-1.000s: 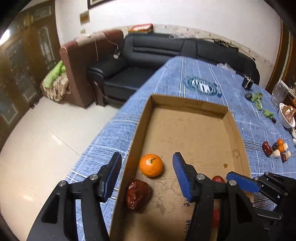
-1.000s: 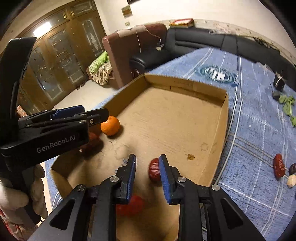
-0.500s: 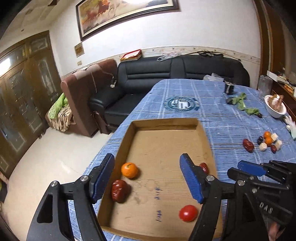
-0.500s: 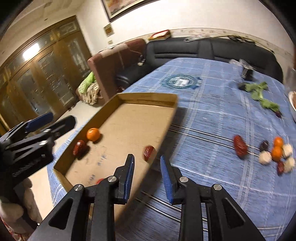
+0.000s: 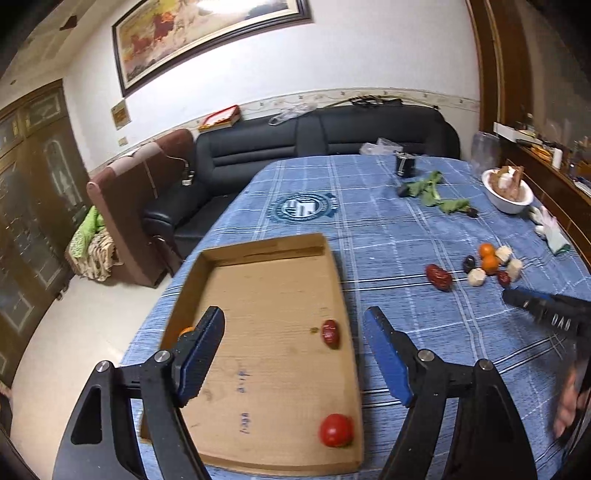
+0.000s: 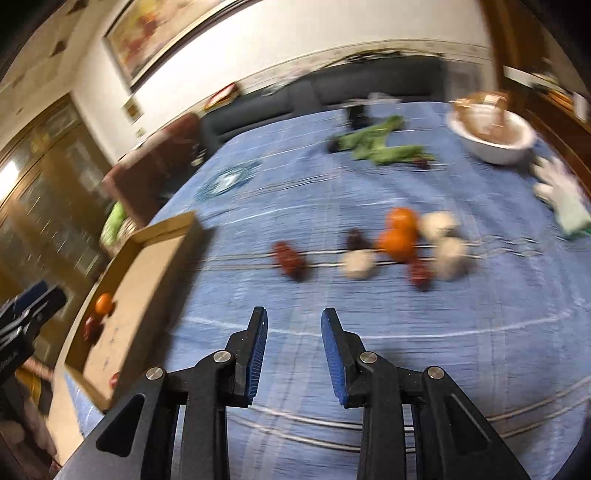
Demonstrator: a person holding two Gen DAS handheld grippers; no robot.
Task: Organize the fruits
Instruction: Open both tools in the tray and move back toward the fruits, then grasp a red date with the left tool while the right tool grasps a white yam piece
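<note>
Left gripper [image 5: 293, 354] spread wide and empty above the box [image 5: 258, 251], jaws having just been opening; right gripper [image 6: 293, 350] slightly parted, empty, over bare cloth [image 6: 406, 332]; tomato [image 5: 335, 430] in the box's near right corner; loose fruits [image 6: 397, 240] mid-table toward the right edge

Black sofa [image 5: 317, 144] under framed painting [image 5: 207, 33]

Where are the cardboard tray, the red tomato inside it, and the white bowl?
cardboard tray [image 5: 258, 251], left wrist view, on its far wall.
red tomato [image 5: 335, 430], left wrist view, on the middle of its round body.
white bowl [image 5: 509, 203], left wrist view, on its outer side wall.
</note>
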